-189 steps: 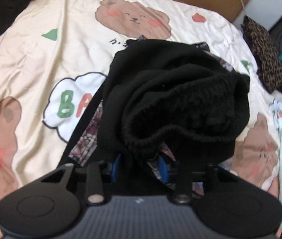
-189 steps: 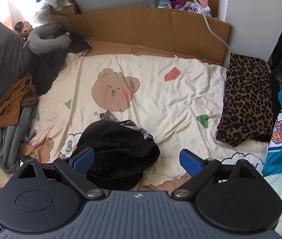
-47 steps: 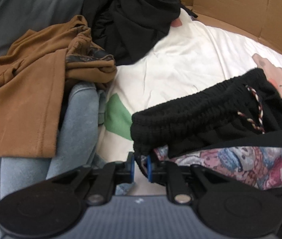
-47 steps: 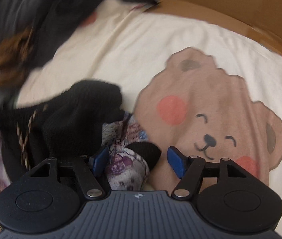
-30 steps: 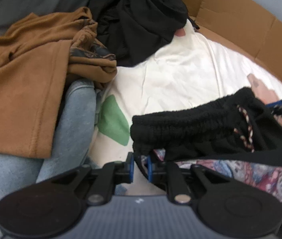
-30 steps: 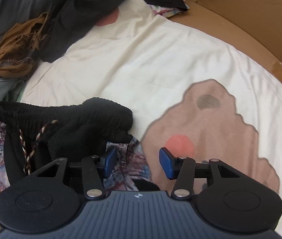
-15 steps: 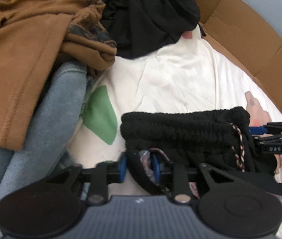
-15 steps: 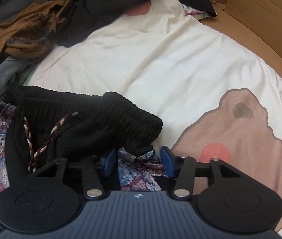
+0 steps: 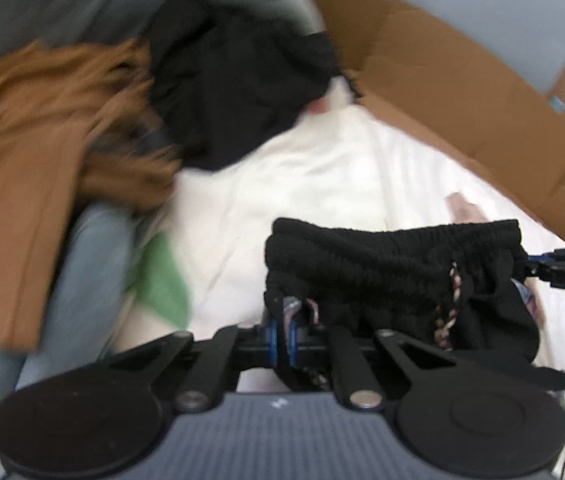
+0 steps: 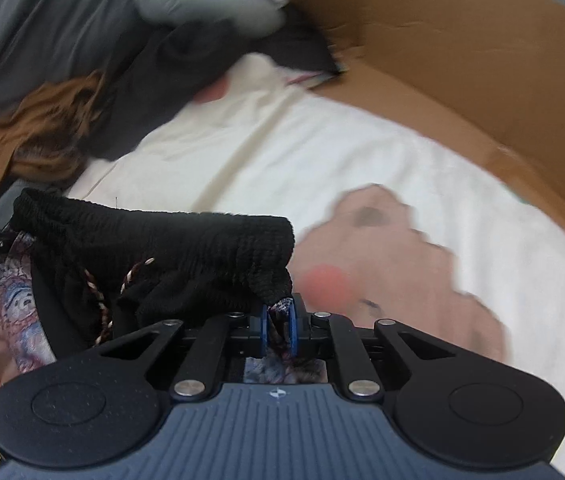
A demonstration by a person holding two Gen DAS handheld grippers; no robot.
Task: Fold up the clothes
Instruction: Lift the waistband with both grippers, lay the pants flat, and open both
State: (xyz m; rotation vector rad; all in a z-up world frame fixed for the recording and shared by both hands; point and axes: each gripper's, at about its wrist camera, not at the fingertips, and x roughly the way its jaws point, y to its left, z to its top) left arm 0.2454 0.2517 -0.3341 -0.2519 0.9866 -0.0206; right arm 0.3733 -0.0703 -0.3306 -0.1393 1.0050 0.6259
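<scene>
Now, my right gripper (image 10: pixel 277 326) had clamped beside my pinching left gripper (image 9: pixel 281 338), so I held the black knitted drawstring shorts (image 10: pixel 170 248) stretched above the cream bear-print bedsheet (image 10: pixel 322 152), ready for laying flat.

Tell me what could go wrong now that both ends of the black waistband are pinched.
1. Each hand-held gripper, left and right, pinches only a thin corner of the black shorts, so an end may slip out.
2. The braided drawstring dangles loose and could get trapped in the fold.
3. The brown garment lies near and could snag.
</scene>
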